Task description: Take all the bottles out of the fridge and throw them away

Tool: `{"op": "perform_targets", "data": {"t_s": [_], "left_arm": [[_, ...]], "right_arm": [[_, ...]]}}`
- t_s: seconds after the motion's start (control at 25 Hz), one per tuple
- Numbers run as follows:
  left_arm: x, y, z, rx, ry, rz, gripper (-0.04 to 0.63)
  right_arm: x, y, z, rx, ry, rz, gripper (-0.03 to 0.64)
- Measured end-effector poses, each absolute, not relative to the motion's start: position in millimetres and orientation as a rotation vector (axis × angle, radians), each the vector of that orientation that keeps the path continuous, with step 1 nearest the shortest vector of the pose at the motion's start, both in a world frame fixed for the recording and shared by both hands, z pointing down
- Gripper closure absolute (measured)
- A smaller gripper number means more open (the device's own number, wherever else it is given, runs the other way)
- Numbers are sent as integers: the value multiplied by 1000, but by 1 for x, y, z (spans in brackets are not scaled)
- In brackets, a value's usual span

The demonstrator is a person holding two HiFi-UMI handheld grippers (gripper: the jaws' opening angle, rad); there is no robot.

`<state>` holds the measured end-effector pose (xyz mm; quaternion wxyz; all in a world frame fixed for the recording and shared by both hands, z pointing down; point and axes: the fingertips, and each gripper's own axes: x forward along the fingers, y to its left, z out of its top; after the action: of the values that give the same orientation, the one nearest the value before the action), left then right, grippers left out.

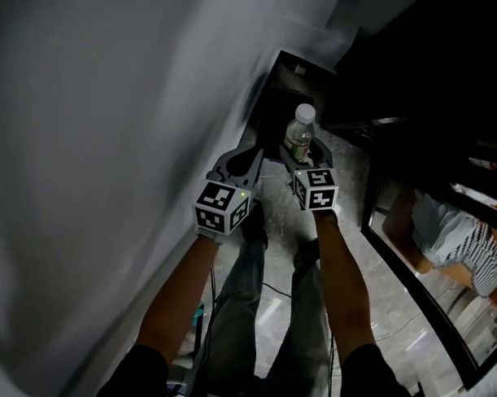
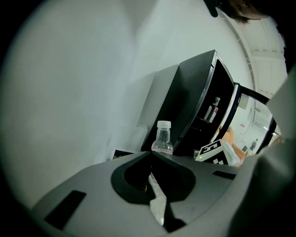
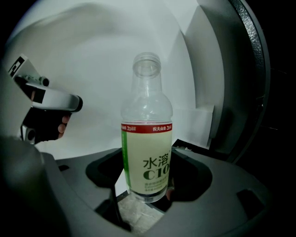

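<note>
Plainly, the right hand-held gripper [image 3: 145, 187] was clamped on an upright labelled bottle [image 3: 147, 139], while the left hand-held gripper [image 2: 151, 156] beside it had its jaws together, holding nothing.

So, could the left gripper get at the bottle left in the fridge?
Probably yes: the fridge stands open, nothing before the bottle; the left gripper is empty, though its fingers are shut.

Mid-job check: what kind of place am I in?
Likely a dimly lit indoor room corner: a tall black fridge stands open by a white wall, with a bottle inside, on a glossy stone-look floor.
</note>
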<state>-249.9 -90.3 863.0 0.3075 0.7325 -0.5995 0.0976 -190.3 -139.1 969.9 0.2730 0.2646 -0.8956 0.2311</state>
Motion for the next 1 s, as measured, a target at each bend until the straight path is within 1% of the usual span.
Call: {"op": "perform_targets", "data": {"t_s": [0.68, 1.0], "left_arm": [[-251, -99, 863, 1950, -1591, 234, 589], [-251, -94, 868, 1935, -1587, 245, 589]], "right_arm": [[-197, -146, 966, 741, -2413, 595, 307], [-193, -150, 971, 784, -2393, 647, 307]]}}
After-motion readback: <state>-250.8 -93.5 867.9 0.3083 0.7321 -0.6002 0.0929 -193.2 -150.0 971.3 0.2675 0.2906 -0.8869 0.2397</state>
